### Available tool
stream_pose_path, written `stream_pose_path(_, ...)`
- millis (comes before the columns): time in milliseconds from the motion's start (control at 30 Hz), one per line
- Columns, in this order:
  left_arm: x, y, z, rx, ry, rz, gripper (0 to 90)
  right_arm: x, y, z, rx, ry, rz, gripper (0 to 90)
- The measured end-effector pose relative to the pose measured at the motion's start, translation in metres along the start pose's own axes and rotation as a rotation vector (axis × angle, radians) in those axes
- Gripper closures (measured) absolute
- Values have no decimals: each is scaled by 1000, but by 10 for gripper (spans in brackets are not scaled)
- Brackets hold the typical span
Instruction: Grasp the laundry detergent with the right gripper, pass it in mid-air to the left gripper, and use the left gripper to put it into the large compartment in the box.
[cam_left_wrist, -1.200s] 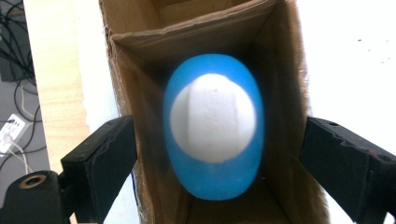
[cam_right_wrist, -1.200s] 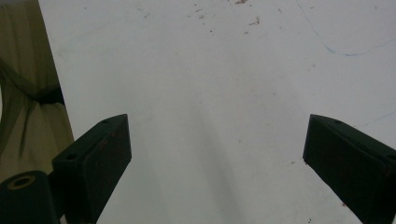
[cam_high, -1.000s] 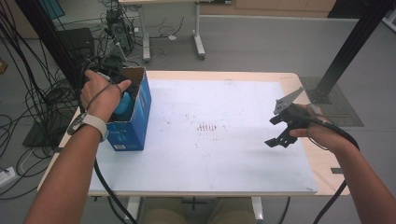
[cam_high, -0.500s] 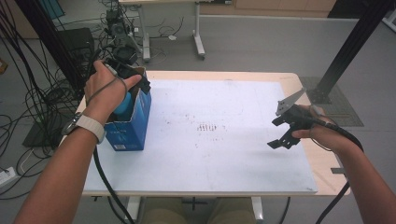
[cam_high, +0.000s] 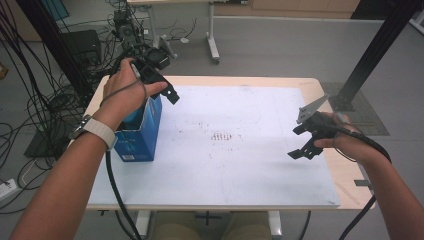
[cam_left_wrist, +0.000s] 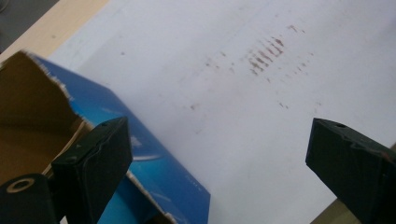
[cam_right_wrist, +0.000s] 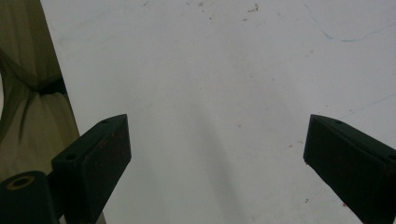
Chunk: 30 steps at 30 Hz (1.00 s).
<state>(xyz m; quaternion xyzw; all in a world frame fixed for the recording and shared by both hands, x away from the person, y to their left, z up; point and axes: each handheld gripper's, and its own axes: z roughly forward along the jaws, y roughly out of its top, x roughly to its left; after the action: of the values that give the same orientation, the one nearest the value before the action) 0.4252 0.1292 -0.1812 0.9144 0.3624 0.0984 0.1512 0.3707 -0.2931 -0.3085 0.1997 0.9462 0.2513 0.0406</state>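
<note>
Here, blue box (cam_high: 139, 134) stands open-topped, torn-edged.

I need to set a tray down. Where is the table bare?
The white mat is bare from the blue box across to the right gripper. It is crowded at the left edge, where the open left gripper hangs above the box.

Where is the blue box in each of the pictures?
High view: the blue box stands at the left edge of the table, open-topped, under the left hand.
Left gripper view: it sits at lower left, its blue wall just behind the left jaw, brown inside showing.
Right gripper view: not in this picture.
Shared landmark: the white sheet with rusty brown marks, also seen in the left gripper view.
</note>
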Motion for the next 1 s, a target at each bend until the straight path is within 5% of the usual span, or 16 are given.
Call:
stream_pose_path(800,-49,38,23,47,-95,336,66,-1,1,0,4,0,14,76)
stream_pose_path(1000,-57,43,28,58,-104,362,67,-1,1,0,1,1,9,76)
